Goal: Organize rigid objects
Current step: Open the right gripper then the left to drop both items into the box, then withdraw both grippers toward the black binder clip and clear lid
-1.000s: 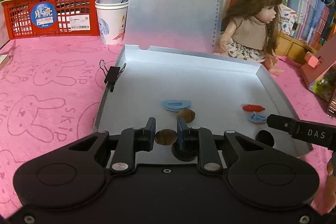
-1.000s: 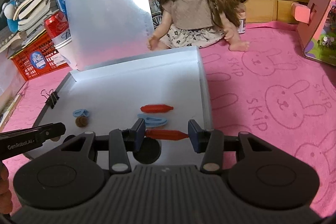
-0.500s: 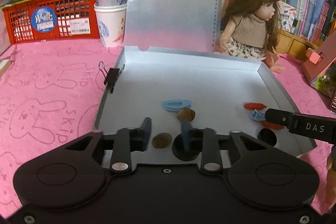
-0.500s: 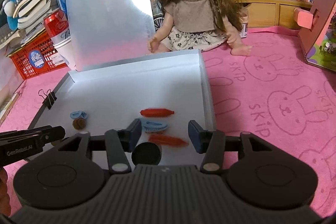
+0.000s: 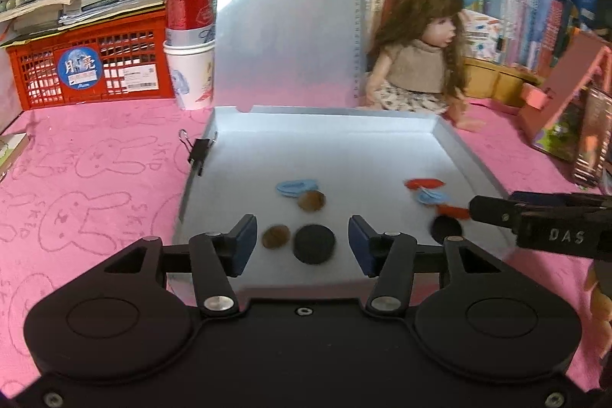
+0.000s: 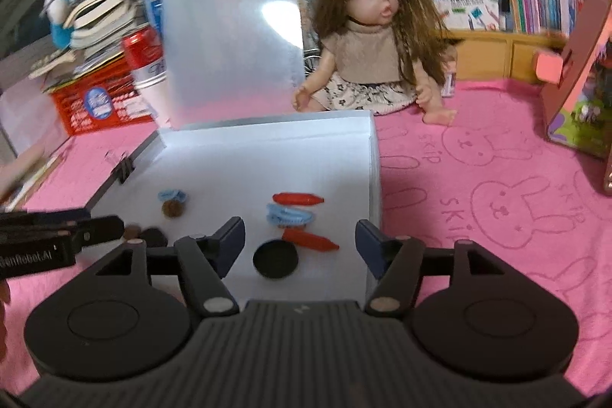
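A shallow grey tray (image 5: 344,125) (image 6: 267,140) lies on the pink cloth. In it lie two brown round pieces (image 5: 275,236) (image 5: 311,200), a black disc (image 5: 314,249), another black disc (image 6: 275,259), blue clips (image 5: 296,186) (image 6: 288,215) and two red carrot-shaped pieces (image 6: 298,198) (image 6: 310,239). My left gripper (image 5: 302,239) is open and empty, above the near brown piece and black disc. My right gripper (image 6: 300,241) is open and empty over the near red piece and black disc.
A black binder clip (image 5: 199,153) grips the tray's left wall. A clear clipboard (image 5: 287,6) stands behind the tray. A doll (image 6: 371,44), a red basket (image 5: 88,64), a cup with a red can (image 5: 189,56), a pink box (image 6: 577,64) and books surround it.
Both grippers opened and drew back. The left one let go of the brown round piece; the right one let go of the red carrot-shaped piece, which now lies in the tray.
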